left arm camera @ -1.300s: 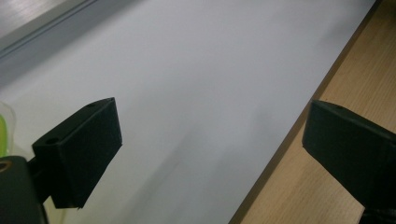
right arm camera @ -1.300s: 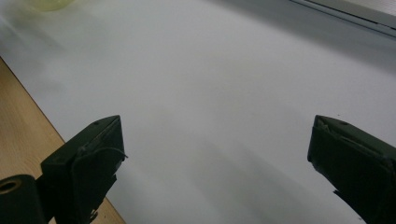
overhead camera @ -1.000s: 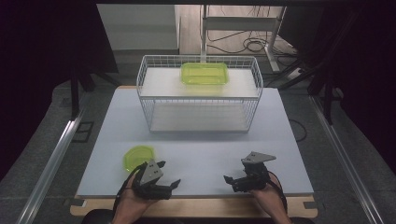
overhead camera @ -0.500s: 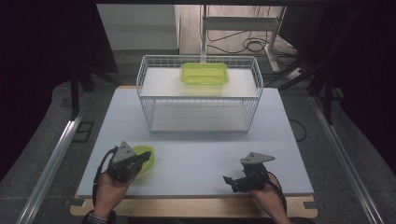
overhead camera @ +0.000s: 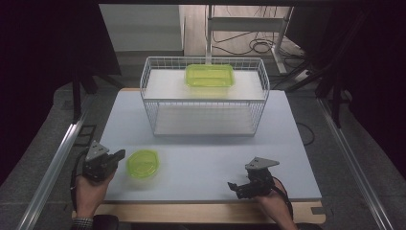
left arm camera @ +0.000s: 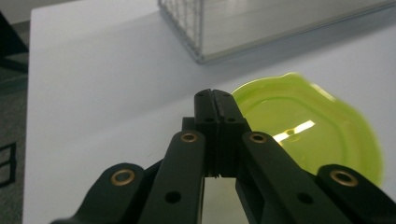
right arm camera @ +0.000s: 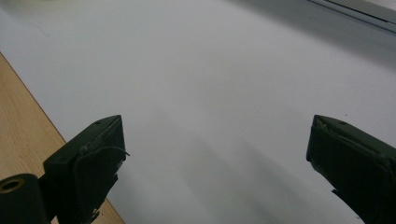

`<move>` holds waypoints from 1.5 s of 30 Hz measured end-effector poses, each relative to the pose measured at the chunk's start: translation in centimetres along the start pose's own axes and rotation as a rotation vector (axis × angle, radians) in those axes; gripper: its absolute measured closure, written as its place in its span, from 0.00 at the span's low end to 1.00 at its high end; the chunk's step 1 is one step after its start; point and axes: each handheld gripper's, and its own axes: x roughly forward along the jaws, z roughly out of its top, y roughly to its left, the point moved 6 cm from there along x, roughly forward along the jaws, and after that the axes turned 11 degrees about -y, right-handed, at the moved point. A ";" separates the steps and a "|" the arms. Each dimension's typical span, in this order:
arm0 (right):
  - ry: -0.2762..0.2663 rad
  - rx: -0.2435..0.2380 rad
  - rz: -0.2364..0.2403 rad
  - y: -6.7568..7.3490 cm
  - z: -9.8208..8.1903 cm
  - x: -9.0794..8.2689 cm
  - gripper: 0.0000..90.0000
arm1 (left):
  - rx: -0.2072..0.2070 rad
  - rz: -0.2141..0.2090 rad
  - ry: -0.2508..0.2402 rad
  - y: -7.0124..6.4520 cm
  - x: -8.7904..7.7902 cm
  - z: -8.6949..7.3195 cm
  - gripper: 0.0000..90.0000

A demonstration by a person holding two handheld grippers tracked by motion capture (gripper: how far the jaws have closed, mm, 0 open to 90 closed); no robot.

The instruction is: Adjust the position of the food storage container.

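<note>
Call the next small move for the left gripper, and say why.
Probably open the left gripper before going at the green lid. Its jaws are pressed together with nothing between them, and in the left gripper view the tips sit just beside the lid's rim, so shut jaws can't take that edge. The right gripper rests open near the table front.

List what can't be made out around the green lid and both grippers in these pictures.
- Green lid, left gripper view: its near edge is hidden behind the left gripper, whose fingers are pressed shut.
- Green container, high view: too small and far to tell its contents.
- Right gripper, right gripper view: both fingers are cut off by the bottom edge.
</note>
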 end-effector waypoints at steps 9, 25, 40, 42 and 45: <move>0.026 -0.018 0.015 0.2 -0.4 0.3 0.05 | 0.001 0.024 0.073 0.5 1.3 -1.8 1.00; 0.040 -0.026 0.015 0.3 -0.5 0.4 0.05 | 0.013 -0.036 0.108 -3.0 2.7 -1.8 1.00; 0.048 -0.027 0.018 0.3 -0.7 0.5 0.05 | 0.064 -0.197 0.125 -9.5 4.7 -1.0 1.00; 0.048 -0.027 0.017 0.3 -0.7 0.5 0.05 | 0.071 -0.193 0.120 -9.6 4.6 -0.9 1.00; 0.046 -0.027 0.016 0.3 -0.6 0.5 0.05 | 0.071 -0.182 0.125 -9.3 4.4 -1.0 1.00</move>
